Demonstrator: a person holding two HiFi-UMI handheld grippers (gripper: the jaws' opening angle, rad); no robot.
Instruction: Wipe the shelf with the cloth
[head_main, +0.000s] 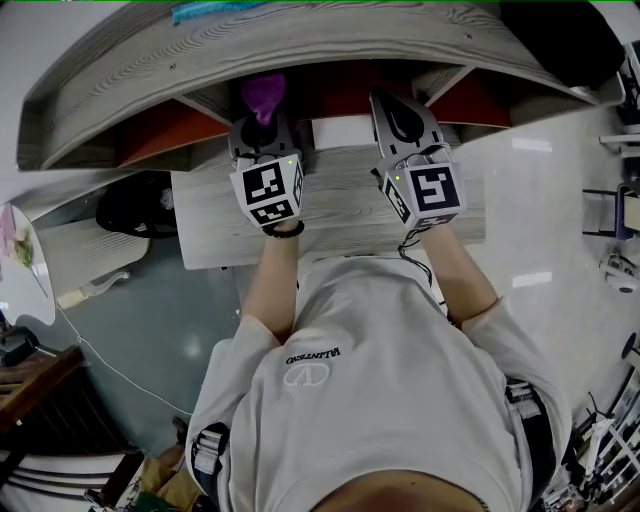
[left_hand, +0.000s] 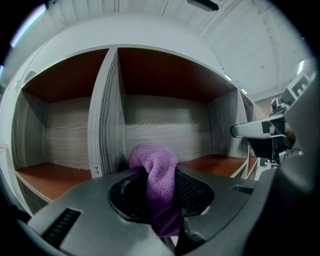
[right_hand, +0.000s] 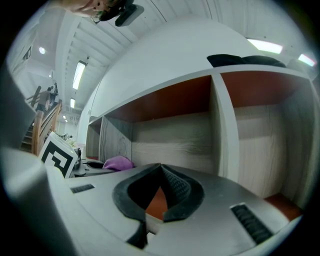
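We hold the purple cloth (left_hand: 155, 160) clamped in the fingers (left_hand: 194, 192) of the left gripper (left_hand: 157, 180) at the near opening of the shelf (left_hand: 165, 125), the right gripper (right_hand: 160, 169) closed on nothing, and should press it flat, wiping evenly.

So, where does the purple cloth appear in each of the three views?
Head view: purple microfibre cloth, upper centre-left.
Left gripper view: centre, clamped in the left hand-held gripper.
Right gripper view: middle left.
Shared landmark: the shelf's red-brown middle compartment.
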